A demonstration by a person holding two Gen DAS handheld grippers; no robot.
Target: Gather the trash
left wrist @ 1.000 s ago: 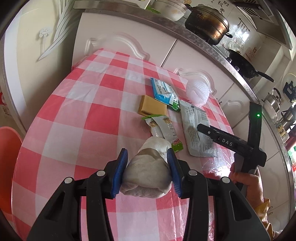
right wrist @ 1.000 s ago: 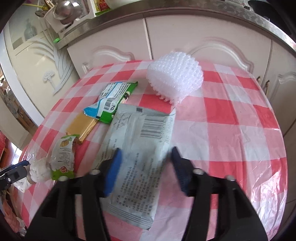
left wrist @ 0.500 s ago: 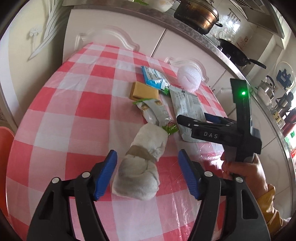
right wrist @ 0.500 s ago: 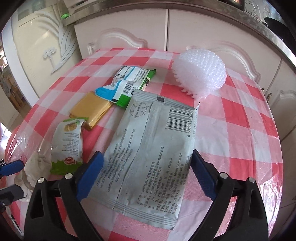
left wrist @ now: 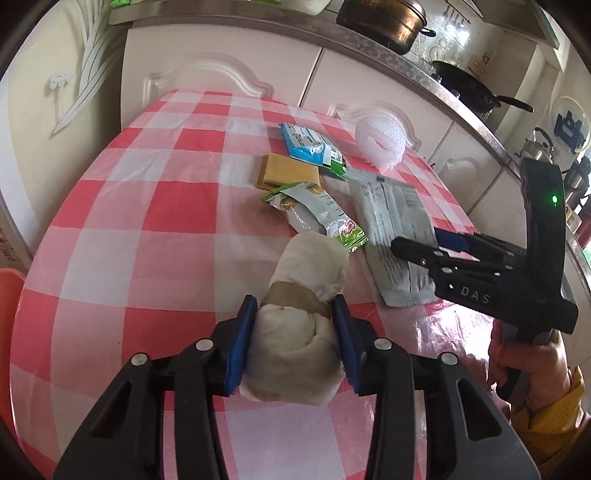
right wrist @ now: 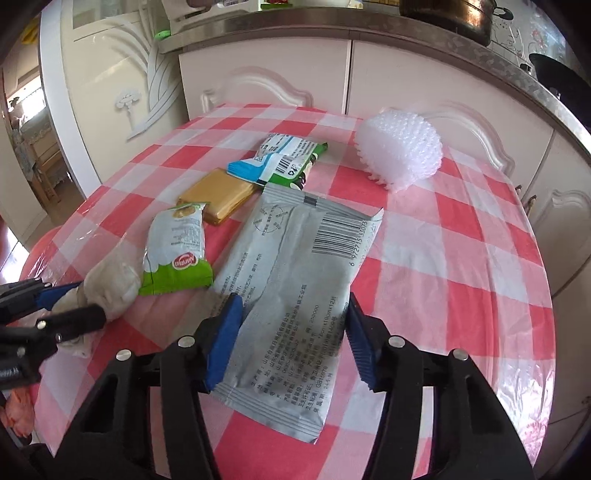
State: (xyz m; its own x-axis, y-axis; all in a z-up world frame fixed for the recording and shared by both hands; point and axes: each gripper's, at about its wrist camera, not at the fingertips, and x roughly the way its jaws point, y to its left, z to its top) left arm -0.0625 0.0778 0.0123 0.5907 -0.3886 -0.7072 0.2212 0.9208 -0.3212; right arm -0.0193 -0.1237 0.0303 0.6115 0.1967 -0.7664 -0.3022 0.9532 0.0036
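Observation:
A crumpled white paper wad [left wrist: 303, 317] lies on the red-checked table [left wrist: 147, 221]. My left gripper [left wrist: 293, 345] is shut on the wad's near end. A grey foil wrapper [right wrist: 295, 291] lies flat under my right gripper [right wrist: 293, 339], whose jaws straddle it, open, with the wrapper's edges at the pads. The right gripper also shows in the left wrist view [left wrist: 443, 251]. A green-white snack wrapper [right wrist: 177, 247], a tan packet [right wrist: 218, 194], a blue-green wrapper [right wrist: 280, 158] and a white bubble-wrap lump [right wrist: 400, 149] lie farther back.
White kitchen cabinets [right wrist: 258, 62] with a metal counter stand behind the table. A pot [left wrist: 380, 18] and a wok [left wrist: 465, 85] sit on the counter. An orange object [left wrist: 7, 295] is at the table's left edge.
My left gripper opened half a second ago and has closed again on the paper wad. My right gripper has narrowed around the grey wrapper and moved closer over it.

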